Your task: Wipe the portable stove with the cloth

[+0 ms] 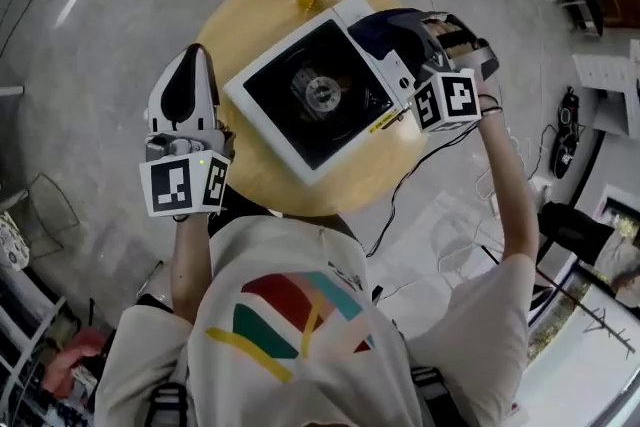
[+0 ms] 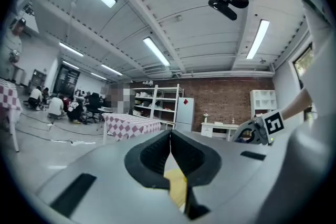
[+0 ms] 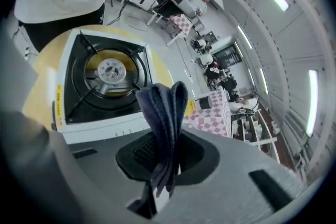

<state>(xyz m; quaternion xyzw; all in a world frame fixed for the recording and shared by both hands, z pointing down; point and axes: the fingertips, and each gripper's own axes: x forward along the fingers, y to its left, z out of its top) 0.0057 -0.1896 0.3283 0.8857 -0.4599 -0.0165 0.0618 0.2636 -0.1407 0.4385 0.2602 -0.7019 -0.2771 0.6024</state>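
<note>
While stove (image 1: 315,100) sits on round table (image 1: 250,27) over grey floor (image 1: 110,5) | right gripper (image 3: 160,157) pinches cloth (image 3: 164,107) | left gripper (image 2: 170,150) closed

Head view overhead, right gripper view close, both on stove (image 1: 318,95) — left gripper view tilts toward ceiling (image 2: 173,18)

I can read no word or number anywhere here. The yellow label (image 1: 383,122) on the stove (image 1: 312,93) front carries print, but it is too small for me to make out, also on the strip (image 3: 58,99) in the right gripper view. The left cube (image 1: 185,185) and right cube (image 1: 447,100) show only black-and-white square marker patterns, the shirt (image 1: 290,315) bears plain coloured stripes, and a far white cabinet (image 2: 185,113) has a red diamond sign (image 2: 185,101) without legible print.
</note>
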